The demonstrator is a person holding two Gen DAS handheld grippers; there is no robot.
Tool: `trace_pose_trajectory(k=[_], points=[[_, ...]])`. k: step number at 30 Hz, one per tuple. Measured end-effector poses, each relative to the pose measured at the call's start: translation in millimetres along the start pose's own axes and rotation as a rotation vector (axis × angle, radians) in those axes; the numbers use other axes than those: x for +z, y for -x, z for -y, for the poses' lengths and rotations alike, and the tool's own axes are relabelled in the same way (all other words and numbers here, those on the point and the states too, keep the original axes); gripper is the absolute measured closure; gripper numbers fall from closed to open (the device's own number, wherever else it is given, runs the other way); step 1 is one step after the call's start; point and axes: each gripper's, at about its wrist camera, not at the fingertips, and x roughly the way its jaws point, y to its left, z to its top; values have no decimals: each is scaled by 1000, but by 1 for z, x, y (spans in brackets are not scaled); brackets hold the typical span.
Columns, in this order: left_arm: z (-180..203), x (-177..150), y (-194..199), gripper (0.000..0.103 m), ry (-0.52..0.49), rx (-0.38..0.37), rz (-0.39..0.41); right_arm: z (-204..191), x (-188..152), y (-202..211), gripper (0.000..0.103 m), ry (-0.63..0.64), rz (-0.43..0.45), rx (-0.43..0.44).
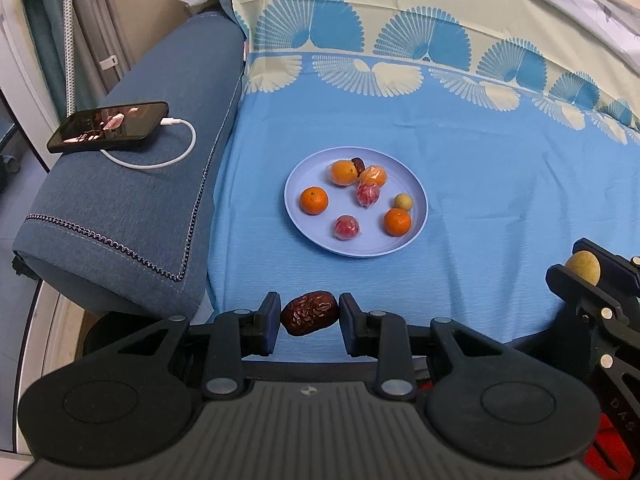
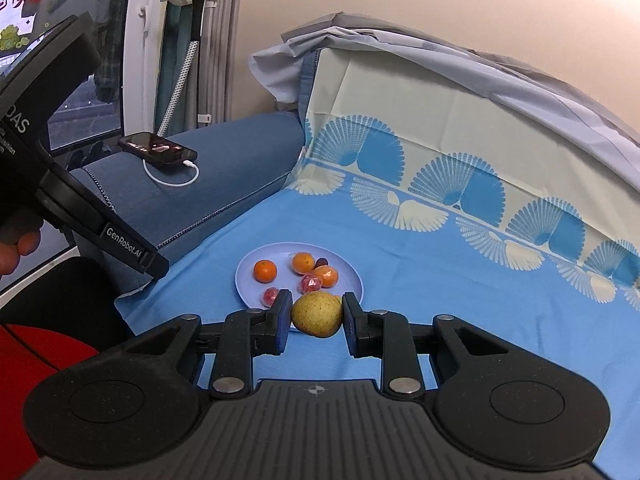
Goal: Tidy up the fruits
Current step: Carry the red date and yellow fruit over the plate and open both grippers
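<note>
- Left gripper (image 1: 310, 320): jaws partly closed on a wrinkled dark-red date (image 1: 310, 319), held by its two ends above the blue cloth (image 1: 480, 168), on the near side of the plate (image 1: 298, 222).
- Right gripper (image 2: 316, 316): jaws closed on a small round yellow-green fruit (image 2: 317, 315), pads pressing its two sides; in the right wrist view the fruit hangs over the near rim of the plate.
- Plate contents: two bare mandarins (image 1: 314, 200), two wrapped orange fruits (image 1: 342, 172), two wrapped red fruits (image 1: 346, 227), one small yellow-green fruit (image 1: 403, 202), one dark date (image 1: 358, 164) at the far edge.
- Risk, judged: the round fruit is gripped across a curved, smooth skin and may roll out if the jaws ease unevenly or release too high.
- Risk, judged: the date is soft; a firmer squeeze could crush it or leave it sticking to a pad.
- Risk, judged: the two grippers are near each other; simultaneous lowering toward the plate could make them collide or knock the loose mandarins.
- Bystanders: a charging phone (image 1: 108, 126) lies on the sofa arm (image 1: 160, 184), well apart.
</note>
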Motion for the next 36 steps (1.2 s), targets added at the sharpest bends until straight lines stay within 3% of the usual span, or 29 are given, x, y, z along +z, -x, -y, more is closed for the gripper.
trace_pose_trajectory(k=[13,22,36], points=[[-2,4,-6,68,-3,-7,-15,3,-1,-8,75,-12,-29,14],[-6,15,-29,68,-5,-6,-48,7,-4,-34,75,-30,-97,22],[-13,91,-92,68,14,-14,-80,25,20,-120,75,-135,-160,60]])
